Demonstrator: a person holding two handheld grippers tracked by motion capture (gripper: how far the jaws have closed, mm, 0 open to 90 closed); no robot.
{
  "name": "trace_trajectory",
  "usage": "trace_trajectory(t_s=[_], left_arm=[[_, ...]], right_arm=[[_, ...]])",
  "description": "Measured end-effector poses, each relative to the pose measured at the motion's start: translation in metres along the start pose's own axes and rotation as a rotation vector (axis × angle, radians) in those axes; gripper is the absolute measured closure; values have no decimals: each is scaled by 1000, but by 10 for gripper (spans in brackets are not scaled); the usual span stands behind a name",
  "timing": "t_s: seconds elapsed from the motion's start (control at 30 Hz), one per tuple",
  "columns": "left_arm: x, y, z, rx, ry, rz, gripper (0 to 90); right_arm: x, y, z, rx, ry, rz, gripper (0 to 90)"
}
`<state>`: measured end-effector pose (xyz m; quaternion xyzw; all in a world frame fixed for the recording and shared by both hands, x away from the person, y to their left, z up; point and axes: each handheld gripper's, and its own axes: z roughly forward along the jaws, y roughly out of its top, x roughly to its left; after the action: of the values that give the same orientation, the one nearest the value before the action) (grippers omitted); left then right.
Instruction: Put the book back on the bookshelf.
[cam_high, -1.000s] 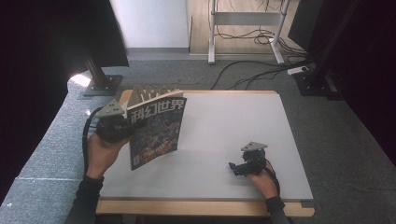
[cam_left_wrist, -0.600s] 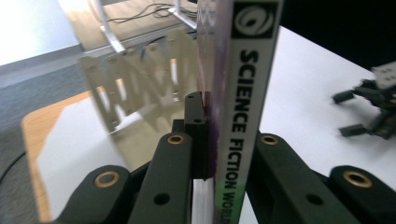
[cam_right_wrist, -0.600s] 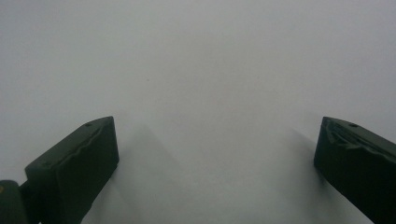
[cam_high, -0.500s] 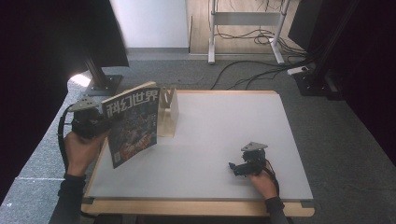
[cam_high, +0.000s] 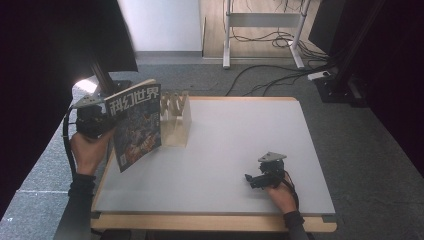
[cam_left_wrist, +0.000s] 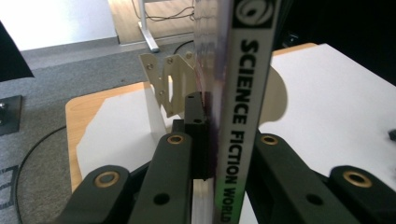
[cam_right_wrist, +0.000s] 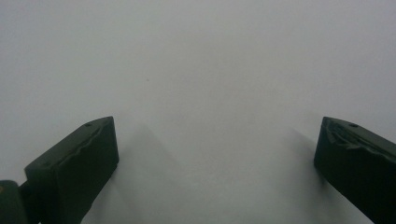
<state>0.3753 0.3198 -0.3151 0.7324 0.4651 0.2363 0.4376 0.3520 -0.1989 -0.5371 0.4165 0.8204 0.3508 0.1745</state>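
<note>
At the left of the high view, the left gripper (cam_high: 100, 125) is clenched on a magazine (cam_high: 136, 125), holding it upright over the bench's (cam_high: 240, 145) left edge, just beside a wooden rack (cam_high: 176, 120). The spine (cam_left_wrist: 243, 107) stands between the jaws in the left gripper view. At lower right, the right gripper (cam_high: 254, 180) rests released on the bench, jaws wide apart with nothing between them.
</note>
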Motion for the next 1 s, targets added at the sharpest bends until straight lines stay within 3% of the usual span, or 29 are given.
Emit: trace_trajectory(t_s=[0.27,0.5,0.6,0.67,0.83,0.87,1.0], left_arm=[[6,6,22,-13,59,-7,825],[9,8,44,-67,75,-31,825],[7,6,55,-109,72,0,825],[7,5,61,-111,62,10,823],[8,1,60,-43,42,17,819],[10,2,58,-16,18,4,818],[14,5,48,119,-1,12,811]], right_arm=[[0,0,0,2,1,1,0],[0,0,0,1,1,0,0],[0,0,0,1,2,0,0],[0,0,0,1,1,0,0],[0,0,0,1,1,-1,0],[0,0,0,0,0,0,0],[0,0,0,1,1,-1,0]])
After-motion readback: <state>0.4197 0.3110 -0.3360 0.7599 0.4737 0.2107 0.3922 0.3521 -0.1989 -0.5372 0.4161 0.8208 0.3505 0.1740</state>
